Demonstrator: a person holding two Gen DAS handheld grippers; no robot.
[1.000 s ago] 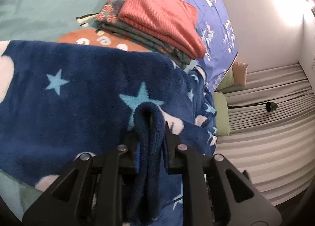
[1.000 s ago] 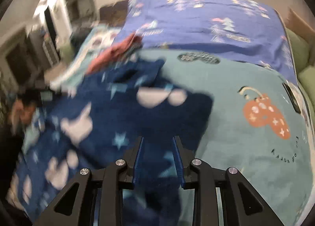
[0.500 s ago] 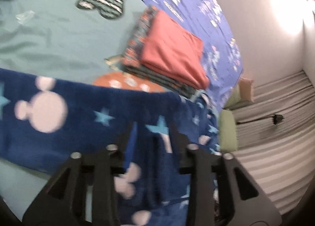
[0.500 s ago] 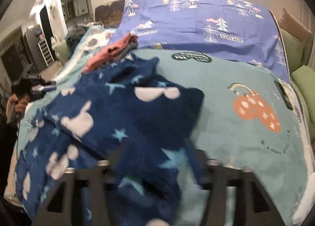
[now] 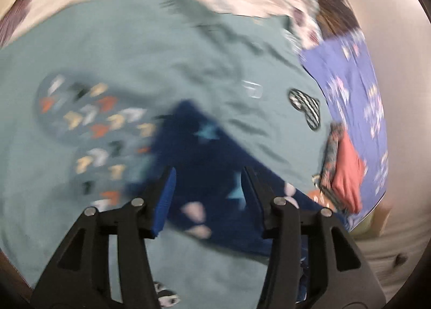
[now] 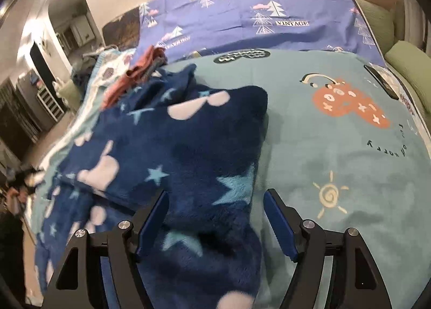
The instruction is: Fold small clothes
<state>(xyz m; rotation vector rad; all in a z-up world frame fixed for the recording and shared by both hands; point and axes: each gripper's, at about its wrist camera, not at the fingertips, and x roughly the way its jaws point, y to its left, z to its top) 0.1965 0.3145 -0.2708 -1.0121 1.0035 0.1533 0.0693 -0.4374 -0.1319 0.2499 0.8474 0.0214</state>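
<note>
Right tool [image 6: 215,217] released, jaws wide over fleece [image 6: 175,147] on bed [image 6: 336,153]; fleece runs toward 10 o'clock. Left tool [image 5: 208,196] opening, nothing gripped; fleece at 12 o'clock. Right nearer.

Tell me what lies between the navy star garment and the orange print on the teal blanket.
Only bare teal blanket, in the right wrist view: the navy star garment ends at a rounded fold, and nothing sits before the orange print.
</note>
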